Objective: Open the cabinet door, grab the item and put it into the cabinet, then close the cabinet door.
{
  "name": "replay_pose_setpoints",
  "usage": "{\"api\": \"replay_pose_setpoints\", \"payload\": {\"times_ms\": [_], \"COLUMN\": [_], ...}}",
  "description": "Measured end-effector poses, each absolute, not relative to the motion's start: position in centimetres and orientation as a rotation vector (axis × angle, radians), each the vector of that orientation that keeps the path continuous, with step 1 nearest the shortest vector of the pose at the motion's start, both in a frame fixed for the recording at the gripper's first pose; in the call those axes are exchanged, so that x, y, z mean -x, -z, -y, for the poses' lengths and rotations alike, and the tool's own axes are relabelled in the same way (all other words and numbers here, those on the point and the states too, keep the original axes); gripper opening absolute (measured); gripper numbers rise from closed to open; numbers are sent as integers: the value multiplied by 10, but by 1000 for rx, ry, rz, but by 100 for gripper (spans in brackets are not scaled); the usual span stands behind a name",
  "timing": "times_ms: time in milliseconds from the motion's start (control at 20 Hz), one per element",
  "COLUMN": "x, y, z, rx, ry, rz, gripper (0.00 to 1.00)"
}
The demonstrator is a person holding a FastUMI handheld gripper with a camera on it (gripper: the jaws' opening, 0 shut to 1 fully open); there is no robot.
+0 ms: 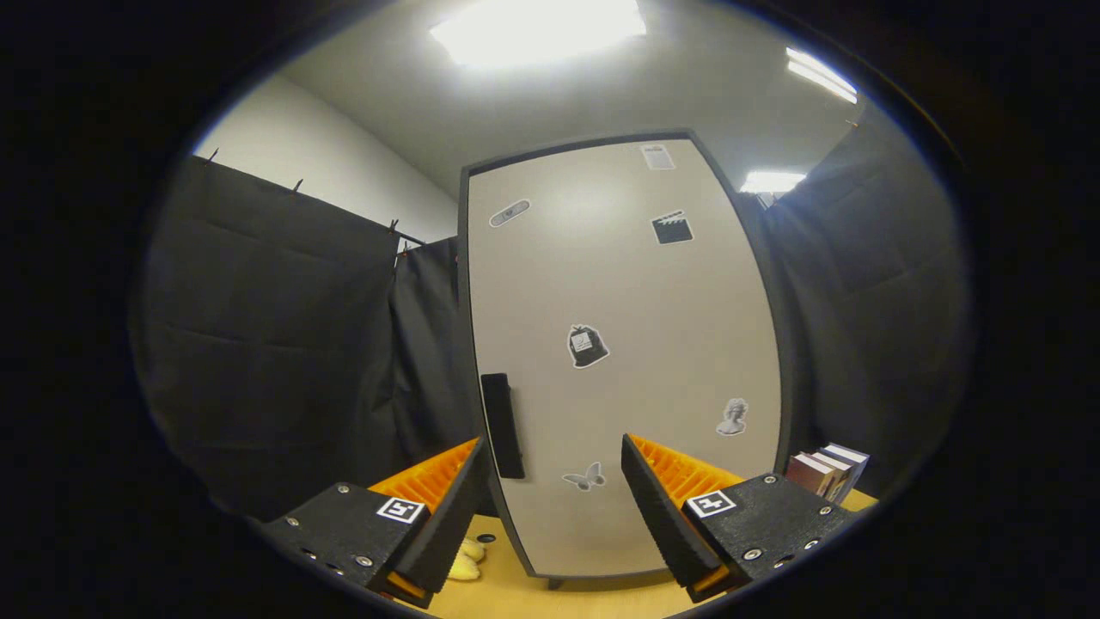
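Spread wide, holding nothing: tool (550, 499), just before tall pale-grey cabinet door (619, 344) with one black bar handle (503, 425) near one finger. Door shut; opening, loading, closing all left. Likely item: yellow object (468, 559) on wooden counter (550, 597). Five stickers, several books (829, 471) beside cabinet.

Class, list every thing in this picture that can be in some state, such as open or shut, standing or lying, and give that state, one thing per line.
cabinet door: shut, stickers on its front.
door handle: untouched, just ahead of the left finger's tip.
gripper: open, fingers spread, holding nothing.
books: standing upright beside the cabinet, on the table.
yellow item: lying on the table by the cabinet's foot, partly hidden behind a finger.
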State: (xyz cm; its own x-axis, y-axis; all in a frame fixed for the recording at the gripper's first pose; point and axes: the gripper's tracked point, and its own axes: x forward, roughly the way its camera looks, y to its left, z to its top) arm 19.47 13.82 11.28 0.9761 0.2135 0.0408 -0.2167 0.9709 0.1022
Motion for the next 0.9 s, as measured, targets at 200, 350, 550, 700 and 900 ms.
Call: {"api": "replay_pose_setpoints", "payload": {"times_ms": [200, 350, 550, 700, 900], "x": [-234, -257, -286, -303, -317], "y": [-103, -97, -86, -78, -75], "z": [-163, -184, -209, -215, -219], "rx": [-80, -46, -10, -12, -49], "ry": [-227, -241, -264, -258, -240], "rz": [-3, -6, -33, -56, -70], "gripper": [94, 94, 92, 83, 55]}}
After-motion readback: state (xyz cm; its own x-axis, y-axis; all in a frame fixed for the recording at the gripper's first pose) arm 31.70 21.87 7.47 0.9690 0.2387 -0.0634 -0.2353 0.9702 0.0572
